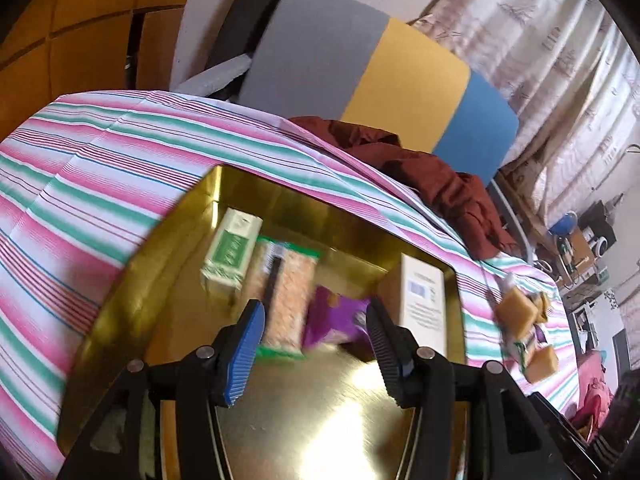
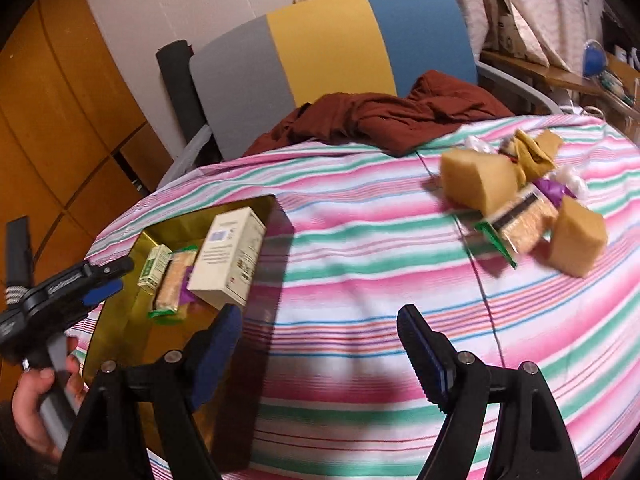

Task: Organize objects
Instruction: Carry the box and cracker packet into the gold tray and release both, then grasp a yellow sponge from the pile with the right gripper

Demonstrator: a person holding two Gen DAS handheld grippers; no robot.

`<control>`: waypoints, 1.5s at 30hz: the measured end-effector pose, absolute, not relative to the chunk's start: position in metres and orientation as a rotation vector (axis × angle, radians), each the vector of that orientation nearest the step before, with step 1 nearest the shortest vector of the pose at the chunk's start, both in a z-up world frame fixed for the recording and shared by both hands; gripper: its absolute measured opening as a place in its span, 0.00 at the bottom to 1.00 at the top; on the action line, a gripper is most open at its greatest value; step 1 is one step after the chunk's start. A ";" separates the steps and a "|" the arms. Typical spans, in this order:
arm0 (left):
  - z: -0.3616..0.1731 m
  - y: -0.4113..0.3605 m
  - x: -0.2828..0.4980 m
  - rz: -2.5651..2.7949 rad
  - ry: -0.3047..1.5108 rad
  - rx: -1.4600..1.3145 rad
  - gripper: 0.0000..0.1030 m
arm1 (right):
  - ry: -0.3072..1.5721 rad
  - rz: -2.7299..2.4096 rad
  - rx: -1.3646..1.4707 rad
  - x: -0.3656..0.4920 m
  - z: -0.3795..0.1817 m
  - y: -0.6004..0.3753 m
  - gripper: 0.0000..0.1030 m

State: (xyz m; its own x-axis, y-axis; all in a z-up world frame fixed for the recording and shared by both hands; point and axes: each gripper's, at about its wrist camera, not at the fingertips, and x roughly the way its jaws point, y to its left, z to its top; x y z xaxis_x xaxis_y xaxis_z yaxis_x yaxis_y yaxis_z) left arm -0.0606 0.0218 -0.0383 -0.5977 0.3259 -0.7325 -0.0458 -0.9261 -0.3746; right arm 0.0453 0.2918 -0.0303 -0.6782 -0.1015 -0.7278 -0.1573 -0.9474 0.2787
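A gold tray (image 1: 132, 280) on the striped cloth holds a green-and-white box (image 1: 230, 252), a cracker packet (image 1: 286, 292), a purple packet (image 1: 336, 316) and a white box (image 1: 424, 300). My left gripper (image 1: 316, 332) hovers open over the tray, its pads touching nothing. In the right wrist view it (image 2: 116, 276) is at the left, held by a hand (image 2: 32, 408). My right gripper (image 2: 320, 332) stands open and empty over the cloth beside the tray (image 2: 120, 320). A pile at the far right has two sponges (image 2: 476, 180) (image 2: 580, 240), a cracker packet (image 2: 520, 224), a purple packet (image 2: 554, 192) and a yellow cloth (image 2: 532, 152).
The striped cloth (image 2: 360, 280) covers a rounded table. A maroon garment (image 2: 400, 116) lies at its far edge against a grey, yellow and blue chair back (image 2: 328, 40). Wooden cupboards (image 2: 60, 120) stand at the left, and curtains and a cluttered shelf (image 2: 600, 72) at the right.
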 end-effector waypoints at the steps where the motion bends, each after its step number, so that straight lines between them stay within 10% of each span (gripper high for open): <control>1: -0.037 0.028 -0.054 2.585 -0.463 -1.267 0.52 | 0.501 2.803 -1.248 0.047 -0.032 0.294 0.78; 36: -0.033 0.186 0.038 2.359 -0.064 -1.198 0.52 | 0.420 2.521 -0.991 0.046 -0.024 0.482 0.78; 41: -0.034 0.190 0.043 2.350 -0.038 -1.202 0.52 | 0.332 2.519 -1.059 0.022 -0.036 0.495 0.42; 45: -0.035 0.191 0.043 2.351 -0.037 -1.204 0.52 | 0.289 2.543 -1.066 0.034 -0.044 0.488 0.42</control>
State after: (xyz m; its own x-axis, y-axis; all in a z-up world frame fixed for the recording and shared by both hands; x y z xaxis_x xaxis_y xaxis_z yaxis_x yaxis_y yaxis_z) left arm 0.0430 0.1909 -0.0352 -0.4873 0.4388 -0.7550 -0.4149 -0.8771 -0.2420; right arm 0.0337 0.4881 -0.0438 -0.6472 0.2532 -0.7191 -0.4081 -0.9118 0.0462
